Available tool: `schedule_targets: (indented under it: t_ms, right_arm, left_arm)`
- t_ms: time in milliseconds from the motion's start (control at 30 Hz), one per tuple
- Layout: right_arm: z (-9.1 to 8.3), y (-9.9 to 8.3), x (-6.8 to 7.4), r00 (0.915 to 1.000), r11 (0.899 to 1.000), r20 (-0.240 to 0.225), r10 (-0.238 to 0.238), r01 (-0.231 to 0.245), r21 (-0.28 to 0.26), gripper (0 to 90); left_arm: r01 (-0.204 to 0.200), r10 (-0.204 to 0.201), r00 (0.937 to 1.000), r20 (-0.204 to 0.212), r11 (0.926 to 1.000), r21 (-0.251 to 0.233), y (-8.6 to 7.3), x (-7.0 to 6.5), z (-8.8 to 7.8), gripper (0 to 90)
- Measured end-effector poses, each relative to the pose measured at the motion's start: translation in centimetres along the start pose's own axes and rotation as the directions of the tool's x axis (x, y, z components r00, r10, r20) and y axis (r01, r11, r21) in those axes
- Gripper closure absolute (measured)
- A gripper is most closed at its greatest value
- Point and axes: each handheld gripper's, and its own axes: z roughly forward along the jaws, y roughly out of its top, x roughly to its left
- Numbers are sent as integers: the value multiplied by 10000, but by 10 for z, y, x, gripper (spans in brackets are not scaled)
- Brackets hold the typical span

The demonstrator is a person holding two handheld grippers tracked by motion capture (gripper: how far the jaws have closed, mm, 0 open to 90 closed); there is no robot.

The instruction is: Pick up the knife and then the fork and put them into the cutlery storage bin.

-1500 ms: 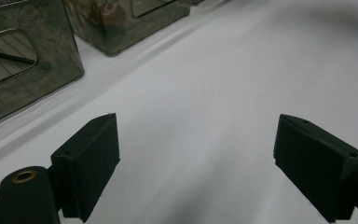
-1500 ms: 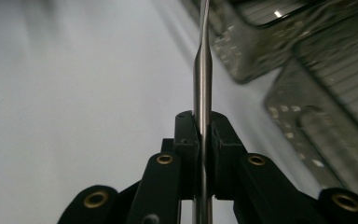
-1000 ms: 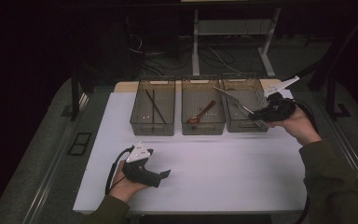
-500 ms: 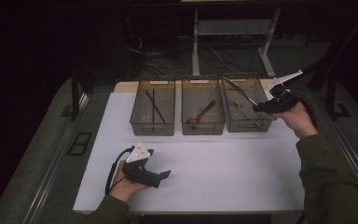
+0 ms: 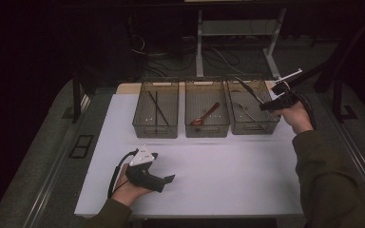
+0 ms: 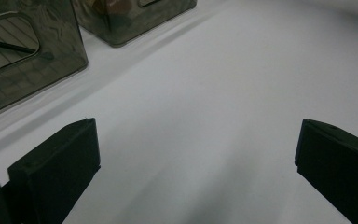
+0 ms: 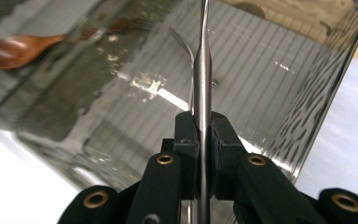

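Observation:
My right gripper [image 5: 266, 106] [image 7: 204, 127] is shut on the handle of a slender steel utensil [image 5: 248, 90] [image 7: 203, 70]. The utensil slants up and leftward over the right bin [image 5: 271, 124] [image 7: 307, 88], and its far end is too thin to name. A fork [image 5: 245, 112] [image 7: 182, 42] lies on that bin's floor. The middle bin [image 5: 207, 130] holds a wooden spoon [image 5: 204, 115] [image 7: 14, 50]. In the left bin [image 5: 155, 131] [image 6: 32, 70] lie dark chopsticks [image 5: 158, 108]. On the white mat [image 5: 228, 166] rests my left gripper [image 5: 169, 182] [image 6: 196, 154], open and with nothing between its jaws.
The three clear bins stand in a row along the mat's far edge. Grey table surface [image 5: 52, 161] surrounds the mat, with a dark rail [image 5: 361, 156] along the right side. Cables and a stand's legs [image 5: 199, 52] lie on the floor beyond the table.
My right hand has shifted a little to the right and away with the utensil, keeping it over the right bin. The left hand has stayed still on the mat.

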Motion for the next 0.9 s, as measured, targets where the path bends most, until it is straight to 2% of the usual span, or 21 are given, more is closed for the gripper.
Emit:
schedule_targets:
  t_ms: [267, 533, 700, 900]
  right_arm:
    - [23, 4, -2, 9984, 9969, 263, 506, -520, 583, 825]
    - [37, 8, 4, 9970, 9883, 739, 223, -331, 1488, 824]
    - [43, 7, 5, 9966, 9804, 823, 100, -259, 1955, 824]
    - [45, 8, 6, 9961, 9789, 873, 97, -273, 2023, 805]
  left_arm:
    - [-62, 62, 10000, 65, 10000, 26, 0, -2, 1, 0]
    - [-138, 137, 9998, 139, 9999, 79, 1, -3, 2, 0]
    - [-174, 171, 9997, 189, 9998, 118, 1, -4, 2, 0]
    - [-192, 187, 9995, 270, 9996, 184, 1, -4, 3, 0]
